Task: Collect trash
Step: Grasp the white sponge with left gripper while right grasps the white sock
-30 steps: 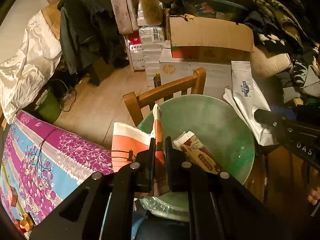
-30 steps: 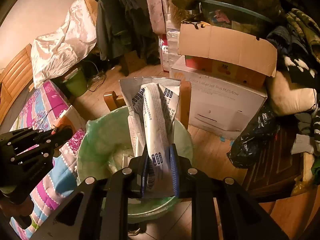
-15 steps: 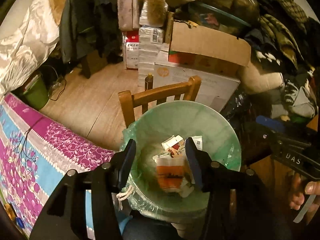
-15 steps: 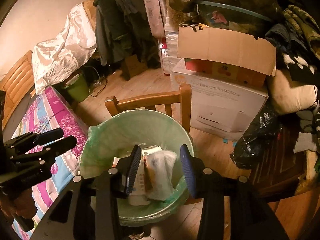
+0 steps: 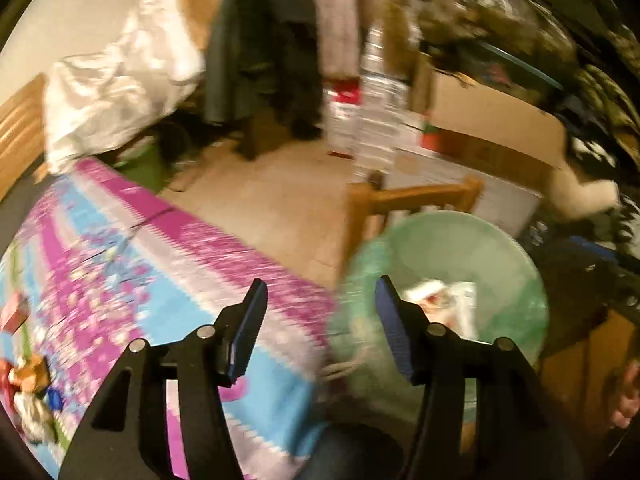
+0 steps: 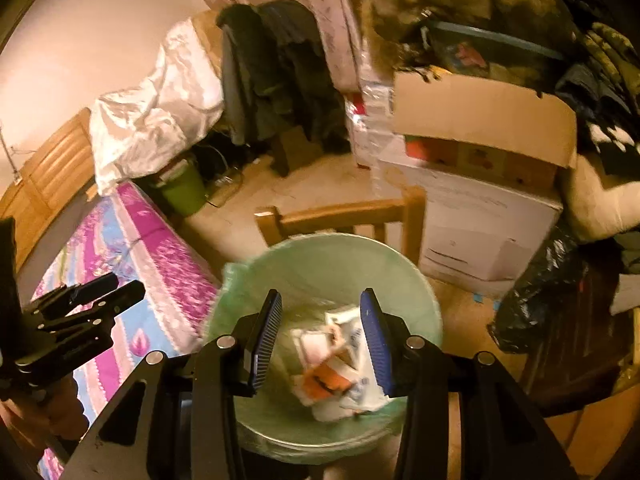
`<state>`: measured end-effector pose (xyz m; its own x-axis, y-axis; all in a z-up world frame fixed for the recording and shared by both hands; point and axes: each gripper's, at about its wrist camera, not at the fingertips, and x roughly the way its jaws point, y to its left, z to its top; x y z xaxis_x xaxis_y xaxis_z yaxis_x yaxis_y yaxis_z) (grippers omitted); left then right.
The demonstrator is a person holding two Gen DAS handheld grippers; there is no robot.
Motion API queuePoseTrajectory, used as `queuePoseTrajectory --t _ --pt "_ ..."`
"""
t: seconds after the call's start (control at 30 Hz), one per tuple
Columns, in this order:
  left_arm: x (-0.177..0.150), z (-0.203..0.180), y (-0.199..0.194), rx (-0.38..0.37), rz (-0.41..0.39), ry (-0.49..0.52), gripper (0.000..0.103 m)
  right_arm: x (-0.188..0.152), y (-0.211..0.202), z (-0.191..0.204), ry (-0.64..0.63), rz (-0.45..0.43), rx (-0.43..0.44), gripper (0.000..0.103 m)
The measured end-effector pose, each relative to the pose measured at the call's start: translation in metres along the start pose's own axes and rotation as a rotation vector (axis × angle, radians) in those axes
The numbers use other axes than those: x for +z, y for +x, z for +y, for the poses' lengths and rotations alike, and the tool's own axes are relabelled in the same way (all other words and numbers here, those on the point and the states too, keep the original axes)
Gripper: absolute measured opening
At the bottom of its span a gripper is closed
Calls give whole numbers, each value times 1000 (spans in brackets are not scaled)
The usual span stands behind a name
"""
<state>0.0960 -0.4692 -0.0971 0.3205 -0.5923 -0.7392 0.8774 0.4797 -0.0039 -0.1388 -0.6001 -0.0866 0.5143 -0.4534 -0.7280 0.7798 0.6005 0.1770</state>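
A: Both wrappers dropped! The right gripper [image 6: 320, 336] hangs released and empty over the bin [image 6: 420, 280]; the trash [image 6: 340, 364] now lies inside it.

B: And the left gripper [image 5: 320, 320], jaws still opening, nothing between them, has swung off the bin toward the purple bedspread [image 5: 140, 264].

A: Beyond the bin: a wooden chair [image 6: 340, 212], then boxes [image 6: 480, 120].
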Motion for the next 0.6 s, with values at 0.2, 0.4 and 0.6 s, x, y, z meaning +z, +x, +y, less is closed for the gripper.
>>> queuePoseTrajectory --t 0.2,0.4,0.6 --pt "-40 70 -22 126 -8 -153 56 -9 14 67 -104 22 97 44" --pt "-106 141 -52 258 26 -287 56 -31 33 151 -246 100 209 44" --pt "-204 218 -96 384 88 -543 56 -64 43 248 -405 171 323 44"
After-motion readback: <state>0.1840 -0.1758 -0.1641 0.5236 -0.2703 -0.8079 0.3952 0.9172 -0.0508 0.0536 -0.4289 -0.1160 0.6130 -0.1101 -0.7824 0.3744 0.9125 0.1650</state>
